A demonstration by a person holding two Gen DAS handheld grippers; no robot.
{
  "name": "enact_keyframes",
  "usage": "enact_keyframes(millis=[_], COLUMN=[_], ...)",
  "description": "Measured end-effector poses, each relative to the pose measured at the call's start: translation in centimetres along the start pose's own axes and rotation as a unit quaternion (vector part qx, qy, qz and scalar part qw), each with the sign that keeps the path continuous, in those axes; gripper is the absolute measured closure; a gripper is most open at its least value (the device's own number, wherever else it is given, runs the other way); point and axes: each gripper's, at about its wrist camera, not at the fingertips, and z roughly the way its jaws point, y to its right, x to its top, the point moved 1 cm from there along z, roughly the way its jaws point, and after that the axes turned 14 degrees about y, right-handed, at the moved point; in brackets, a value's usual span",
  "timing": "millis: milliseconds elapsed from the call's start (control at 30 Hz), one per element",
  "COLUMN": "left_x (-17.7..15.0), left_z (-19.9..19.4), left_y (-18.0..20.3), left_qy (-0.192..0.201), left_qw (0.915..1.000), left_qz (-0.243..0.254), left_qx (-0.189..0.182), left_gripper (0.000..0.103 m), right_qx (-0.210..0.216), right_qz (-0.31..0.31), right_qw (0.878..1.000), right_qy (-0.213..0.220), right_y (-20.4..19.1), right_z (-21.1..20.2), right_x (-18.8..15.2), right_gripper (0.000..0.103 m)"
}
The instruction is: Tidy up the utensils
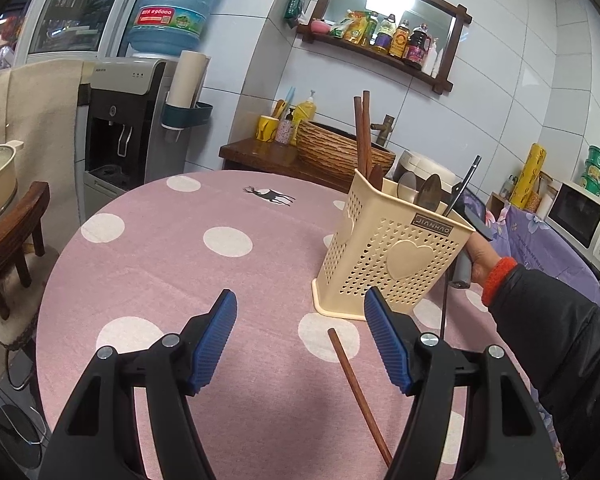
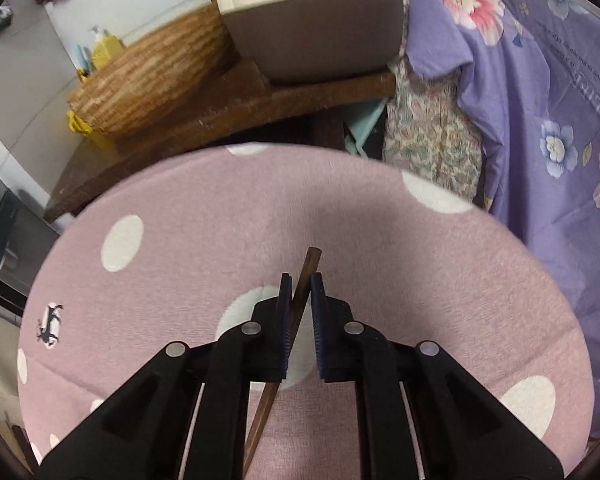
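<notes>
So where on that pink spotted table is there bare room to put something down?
Most of the tablecloth is bare: the wide stretch left of the cream utensil holder, back to the deer print. It is crowded at the right, where the holder, the loose chopstick and a person's hand sit close together.

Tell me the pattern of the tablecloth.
Pink tablecloth with white dots and a small deer print; clearest in the left wrist view.

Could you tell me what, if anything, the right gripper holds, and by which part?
The right gripper pinches a thin brown wooden chopstick near its upper end.
</notes>
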Motion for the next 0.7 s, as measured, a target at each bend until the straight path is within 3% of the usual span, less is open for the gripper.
enact_keyframes(millis=[167,200,367,500,567,600,633,700], left_x=[-0.1,0.0,0.3,0.4,0.5,0.5,0.5,0.4], left_z=[-0.1,-0.2,-0.7,-1.1,-1.5,-1.7,-1.8,-1.9], left_y=[0.6,0.8,1.4,2.2,2.6,2.7,2.7,2.6], left_qy=[-0.002,0.000,0.004,0.004,0.007,0.009,0.010,0.009], left_qw=[0.9999,0.9999,0.9998,0.9996,0.9995,0.9995,0.9995,0.9996], left_qz=[-0.001,-0.001,-0.003,-0.006,-0.003,-0.003,-0.001,0.003], left_qx=[-0.011,-0.013,-0.019,-0.029,-0.030,-0.030,-0.030,-0.025], left_gripper=[0.037,0.037,0.037,0.037,0.037,0.037,0.037,0.037], right_qx=[0.048,0.053,0.112,0.120,0.087,0.076,0.066,0.025], right_qz=[-0.012,-0.018,-0.041,-0.053,-0.063,-0.055,-0.050,-0.058], right_qw=[0.997,0.995,0.986,0.988,0.993,0.994,0.995,0.997], right_qy=[0.065,0.077,0.115,0.083,0.056,0.057,0.056,0.037], right_y=[1.0,1.4,3.2,3.9,3.9,4.1,4.2,4.1], right_z=[-5.4,-6.6,-13.1,-14.3,-13.0,-12.8,-12.2,-10.2], right_x=[1.0,1.0,0.9,0.4,0.1,-0.1,-0.5,-1.2], right_gripper=[0.094,0.102,0.102,0.102,0.097,0.086,0.067,0.049])
